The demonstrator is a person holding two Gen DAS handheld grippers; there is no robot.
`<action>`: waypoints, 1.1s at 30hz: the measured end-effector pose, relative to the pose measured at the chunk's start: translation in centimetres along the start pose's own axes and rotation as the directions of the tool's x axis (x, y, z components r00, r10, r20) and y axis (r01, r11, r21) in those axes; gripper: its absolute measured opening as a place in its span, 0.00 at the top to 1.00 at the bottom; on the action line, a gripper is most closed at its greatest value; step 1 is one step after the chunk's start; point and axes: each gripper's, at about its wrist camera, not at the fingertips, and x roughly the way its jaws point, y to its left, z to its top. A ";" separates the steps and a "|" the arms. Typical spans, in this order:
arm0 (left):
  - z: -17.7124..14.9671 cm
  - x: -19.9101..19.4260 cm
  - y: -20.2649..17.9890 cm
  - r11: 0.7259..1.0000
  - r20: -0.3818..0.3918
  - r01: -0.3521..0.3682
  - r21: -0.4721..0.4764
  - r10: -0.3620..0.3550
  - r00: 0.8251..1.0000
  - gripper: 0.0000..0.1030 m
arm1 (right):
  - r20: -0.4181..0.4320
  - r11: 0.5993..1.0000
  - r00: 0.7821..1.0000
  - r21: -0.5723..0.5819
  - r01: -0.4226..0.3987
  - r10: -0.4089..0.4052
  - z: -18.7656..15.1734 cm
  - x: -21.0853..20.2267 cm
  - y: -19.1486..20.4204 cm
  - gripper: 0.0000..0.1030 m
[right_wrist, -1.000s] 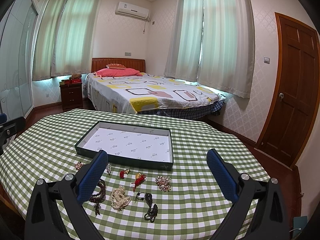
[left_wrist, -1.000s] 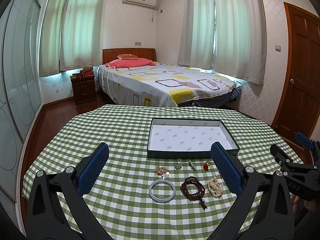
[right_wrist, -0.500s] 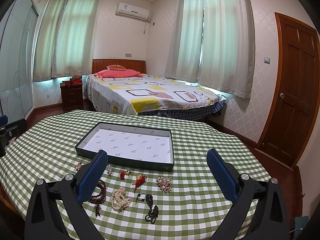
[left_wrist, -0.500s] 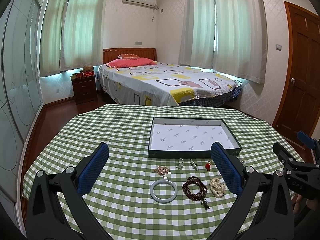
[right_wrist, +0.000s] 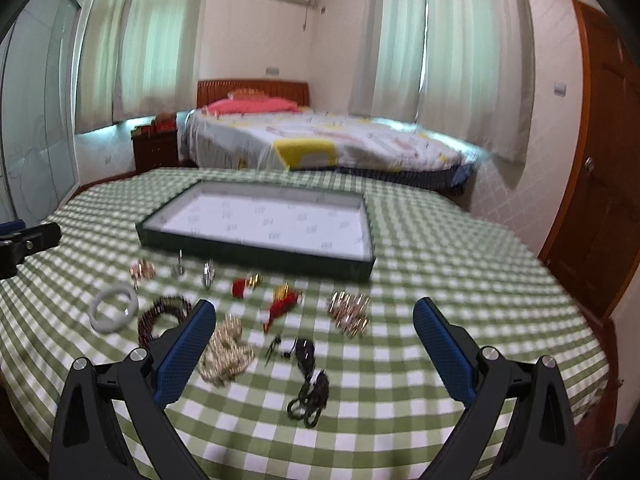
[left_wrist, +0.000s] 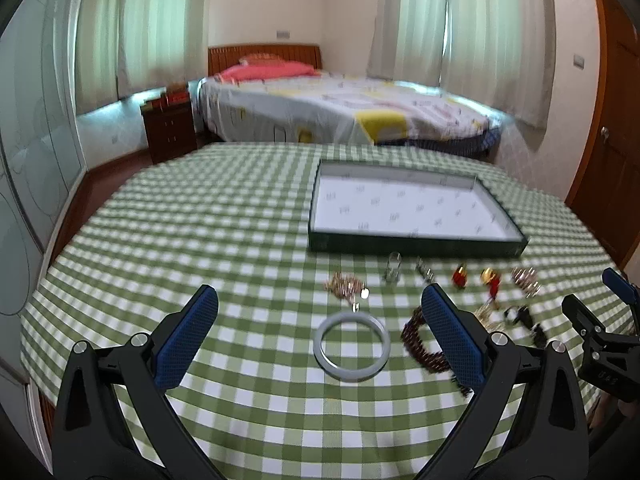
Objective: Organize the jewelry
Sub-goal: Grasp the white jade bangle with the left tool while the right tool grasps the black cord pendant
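1. Both tools hang above the bench (left_wrist: 200,208) with nothing between their fingers. The left gripper (left_wrist: 320,332) is spread wide, and the right gripper (right_wrist: 314,336) is spread just as wide.
2. The jewelry lies loose on the checked cloth in front of the empty tray (left_wrist: 416,249) — none of it is inside yet.
3. The pale bangle (left_wrist: 351,346) sits squarely between the left fingers, so it looks like the likely first pick. Come straight down and close across its rim, not over the hollow middle.
4. To its right, the dark bead bracelet (left_wrist: 424,344) lies near the bangle; keep the right-hand finger from dragging it.
5. For the right tool, the pearl strand (right_wrist: 226,350) and the black piece (right_wrist: 310,384) lie nearest. Both are limp — pinch at a bunched part.
6. Lift well clear of the tray wall before setting anything down.
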 end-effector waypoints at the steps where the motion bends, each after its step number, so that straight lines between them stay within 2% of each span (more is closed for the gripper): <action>1: -0.3 0.9 -0.1 1.000 -0.016 0.001 0.003 -0.001 1.000 0.04 | -0.015 1.000 1.000 0.004 -0.006 0.006 -0.4 0.5 -0.1 0.06; 5: -1.3 3.8 -0.3 1.000 -0.068 0.009 0.014 -0.008 0.998 0.04 | -0.073 1.000 0.997 0.015 -0.004 0.005 -1.9 2.8 -0.7 0.06; 13: -2.6 7.6 -0.7 0.999 -0.111 0.018 0.027 -0.015 0.994 0.04 | -0.084 0.997 0.996 0.078 -0.021 0.027 -2.9 4.7 -2.1 0.08; 14: -2.7 7.9 -0.7 0.999 -0.115 0.018 0.027 -0.015 0.993 0.04 | -0.087 0.997 0.996 0.075 -0.024 0.031 -2.9 4.8 -2.1 0.10; 16: -2.8 8.3 -0.8 0.999 -0.124 0.022 0.028 -0.018 0.992 0.04 | -0.089 0.997 0.995 0.066 -0.037 0.043 -3.1 5.1 -2.0 0.30; 17: -2.9 8.4 -0.9 0.999 -0.125 0.021 0.031 -0.017 0.992 0.04 | -0.101 0.997 0.994 0.063 -0.042 0.048 -3.1 5.5 -1.9 0.45; 22: -3.1 8.7 -1.4 0.999 -0.130 0.023 0.046 -0.016 0.991 0.04 | -0.124 0.997 0.991 0.064 -0.050 0.057 -3.4 6.3 -2.0 0.49; 29: -3.3 9.3 -1.5 0.999 -0.154 0.018 0.050 -0.010 0.988 0.04 | -0.156 0.994 0.983 0.050 -0.095 0.101 -3.8 6.9 -1.6 0.73; 33: -3.3 10.2 -1.4 0.999 -0.175 0.018 0.045 -0.010 0.985 0.04 | -0.162 0.993 0.981 0.060 -0.100 0.108 -3.9 6.9 -1.6 0.76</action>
